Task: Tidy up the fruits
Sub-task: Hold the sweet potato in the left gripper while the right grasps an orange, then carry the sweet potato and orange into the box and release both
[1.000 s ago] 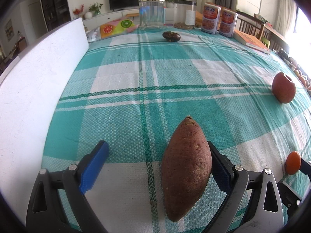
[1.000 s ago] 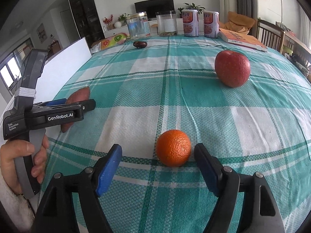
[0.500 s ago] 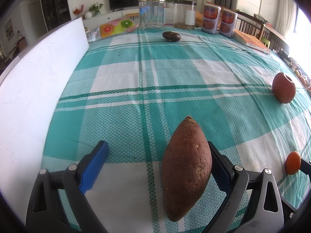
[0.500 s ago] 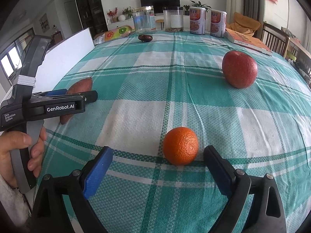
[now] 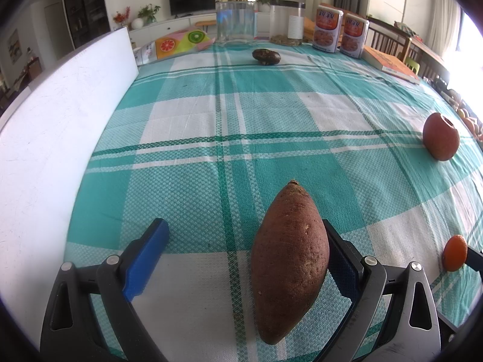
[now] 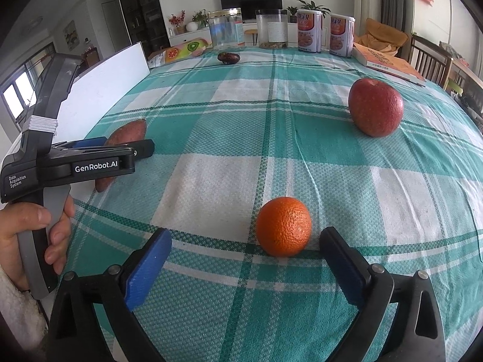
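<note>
Right tongs [image 6: 246,267] are opening, jaws spreading wide, gripping nothing; the small round orange mandarin [image 6: 283,226] is sitting on the desk's teal-and-white checked cloth [image 6: 211,181] just ahead of the tips, off-centre toward the right-hand pad and clear of both pads. Left tongs [image 5: 241,256] are standing wide open too: the long reddish-brown sweet potato [image 5: 289,265] is lying between the jaws, against or right beside the right-hand pad, left pad well apart, so no grip. Its long axis is running along the fingers, pointed tip facing away, which I'm judging suits a squeeze across the narrow width. Right hand is nearer the mandarin, left nearer the potato. Further out, the red round apple [image 6: 375,107] is sitting right of centre; far end, a small dark brown fruit [image 6: 228,58] is lying near the clear jars [image 6: 225,28].
</note>
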A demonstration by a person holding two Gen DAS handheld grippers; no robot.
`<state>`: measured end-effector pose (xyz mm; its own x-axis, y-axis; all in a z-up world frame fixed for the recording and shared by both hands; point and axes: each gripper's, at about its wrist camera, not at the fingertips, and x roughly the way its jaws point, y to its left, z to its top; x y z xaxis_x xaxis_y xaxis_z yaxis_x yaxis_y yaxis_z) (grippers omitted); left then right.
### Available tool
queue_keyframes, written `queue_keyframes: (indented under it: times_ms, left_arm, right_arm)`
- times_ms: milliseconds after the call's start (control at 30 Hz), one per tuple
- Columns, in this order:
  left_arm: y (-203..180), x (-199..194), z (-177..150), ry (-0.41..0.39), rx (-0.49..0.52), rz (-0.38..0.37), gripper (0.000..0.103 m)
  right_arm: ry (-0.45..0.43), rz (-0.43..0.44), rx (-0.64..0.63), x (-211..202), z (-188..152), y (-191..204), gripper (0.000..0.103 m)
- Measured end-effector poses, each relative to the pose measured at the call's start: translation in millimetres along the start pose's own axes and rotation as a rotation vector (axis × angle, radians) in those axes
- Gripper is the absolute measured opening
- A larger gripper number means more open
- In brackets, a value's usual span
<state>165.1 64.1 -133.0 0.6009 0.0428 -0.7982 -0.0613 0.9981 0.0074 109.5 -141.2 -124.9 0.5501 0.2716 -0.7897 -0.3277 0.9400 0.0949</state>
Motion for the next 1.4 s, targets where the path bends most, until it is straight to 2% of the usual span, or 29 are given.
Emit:
queue_keyframes:
  times_ms: [133, 233, 300, 367, 433, 533, 667, 733, 800, 833, 867, 900, 933, 1100, 1233, 1300, 1400]
  left_arm:
    - [0, 0, 0, 0.0, -0.001, -0.001, 0.098]
    - [1, -1, 0, 0.01, 0.012, -0.028, 0.098]
    - [5, -4, 1, 0.054, 0.046, -0.092, 0.097]
    - [15, -12, 1, 0.081, 0.024, -0.198, 0.097]
    - [21, -18, -1, 0.082, -0.007, -0.259, 0.097]
    - [9, -19, -2, 0.088, 0.056, -0.236, 0.096]
    - [-13, -21, -8, 0.072, 0.143, -0.198, 0.095]
    - [-23, -24, -10, 0.056, 0.171, -0.179, 0.087]
    - [-28, -22, -10, 0.059, 0.192, -0.16, 0.062]
    - [-30, -21, -9, 0.055, 0.196, -0.137, 0.06]
    - [-30, -22, -9, 0.046, 0.197, -0.12, 0.049]
    - [-29, -24, -8, 0.034, 0.193, -0.101, 0.042]
    - [-26, -26, -8, 0.04, 0.175, -0.119, 0.042]
    - [-2, -65, -17, 0.036, 0.027, -0.266, 0.041]
    - [23, -115, -34, 0.037, -0.05, -0.412, 0.041]
    - [43, -139, -37, 0.016, -0.08, -0.432, 0.041]
    - [88, -171, -35, -0.043, -0.147, -0.394, 0.041]
  right_arm:
    - [-0.003, 0.003, 0.004, 0, 0, 0, 0.098]
    - [-0.034, 0.023, 0.057, -8, -3, -10, 0.098]
    - [-0.066, 0.066, 0.145, -18, -7, -24, 0.098]
    - [-0.098, 0.102, 0.238, -28, -12, -39, 0.098]
    - [-0.113, 0.08, 0.287, -32, -13, -49, 0.098]
    - [-0.084, 0.085, 0.303, -23, -11, -51, 0.098]
    - [-0.083, 0.053, 0.225, -21, -4, -37, 0.093]
    - [-0.071, 0.051, 0.198, -18, 1, -32, 0.085]
    - [-0.043, 0.057, 0.187, -12, 2, -31, 0.074]
    - [-0.032, 0.052, 0.182, -9, 3, -30, 0.07]
    - [-0.034, 0.034, 0.171, -8, 4, -28, 0.061]
    - [-0.025, 0.037, 0.166, -6, 6, -28, 0.039]
    - [-0.013, 0.045, 0.177, -5, 7, -29, 0.032]
    - [-0.013, 0.109, 0.23, -22, 2, -25, 0.032]
    - [-0.004, 0.226, 0.201, -36, 6, 12, 0.032]
    - [0.002, 0.297, 0.156, -42, 16, 44, 0.032]
    - [-0.001, 0.407, 0.063, -51, 37, 102, 0.032]
